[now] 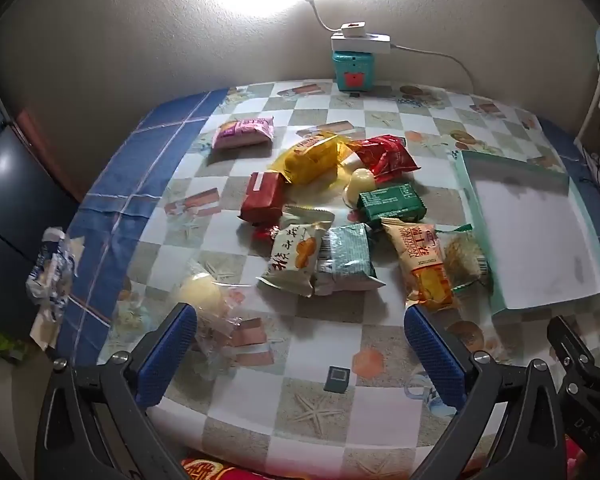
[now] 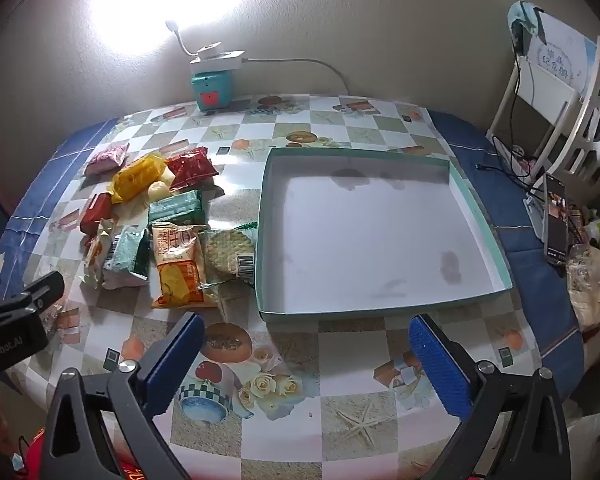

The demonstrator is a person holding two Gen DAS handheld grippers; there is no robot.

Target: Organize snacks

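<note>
Several wrapped snacks lie in a loose pile on the checked tablecloth (image 1: 332, 320): a pink pack (image 1: 243, 132), a yellow pack (image 1: 310, 158), a red pack (image 1: 384, 158), a dark red pack (image 1: 262, 197), a green pack (image 1: 392, 202), an orange pack (image 1: 420, 264) and a clear-wrapped round cake (image 1: 204, 296). A shallow green box (image 2: 480, 216) with a white bottom stands empty to the right of the pile. My left gripper (image 1: 300, 356) hovers open over the table's near edge, with the clear-wrapped cake just beyond its left finger. My right gripper (image 2: 306, 364) is open in front of the box.
A teal cube with a white lamp and power strip (image 1: 354, 64) stands against the back wall. A crumpled wrapper (image 1: 52, 276) hangs at the table's left edge. A phone on a stand (image 2: 556, 220), cables and a white rack (image 2: 560, 100) crowd the right side.
</note>
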